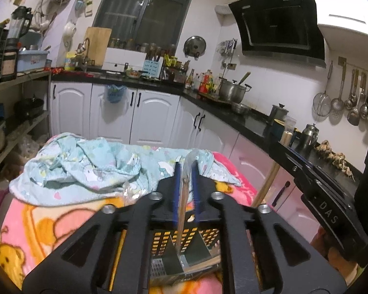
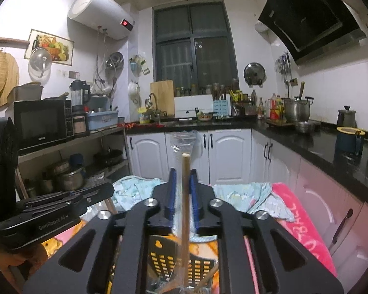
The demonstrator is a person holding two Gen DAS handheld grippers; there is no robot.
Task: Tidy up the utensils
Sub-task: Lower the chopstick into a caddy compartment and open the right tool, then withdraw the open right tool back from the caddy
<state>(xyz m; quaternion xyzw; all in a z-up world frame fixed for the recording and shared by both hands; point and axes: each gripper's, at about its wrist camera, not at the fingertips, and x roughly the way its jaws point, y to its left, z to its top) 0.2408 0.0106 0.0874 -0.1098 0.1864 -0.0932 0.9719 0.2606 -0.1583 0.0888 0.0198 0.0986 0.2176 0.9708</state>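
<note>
Our left gripper (image 1: 186, 171) has its blue pads slightly apart around a thin wooden stick (image 1: 182, 208) in a clear wrapper (image 1: 192, 156); we cannot tell whether the pads press on it. The stick's lower end drops into a black perforated utensil holder (image 1: 184, 242), which stands on a pink cartoon blanket (image 1: 49, 220) and is mostly hidden behind the gripper's black frame. A crumpled pale blue cloth (image 1: 85, 166) lies beyond it.

Our right gripper (image 2: 183, 178) likewise has its fingers narrowly parted on either side of a second upright wooden stick (image 2: 185, 196). Its tip rises above them against a clear wrapper (image 2: 181, 142), and we cannot make out contact there either. Its foot vanishes into the same holder (image 2: 163, 259), cut off by the bottom edge. At the right view's left edge the other gripper's body is partly visible, its tips hidden.
</note>
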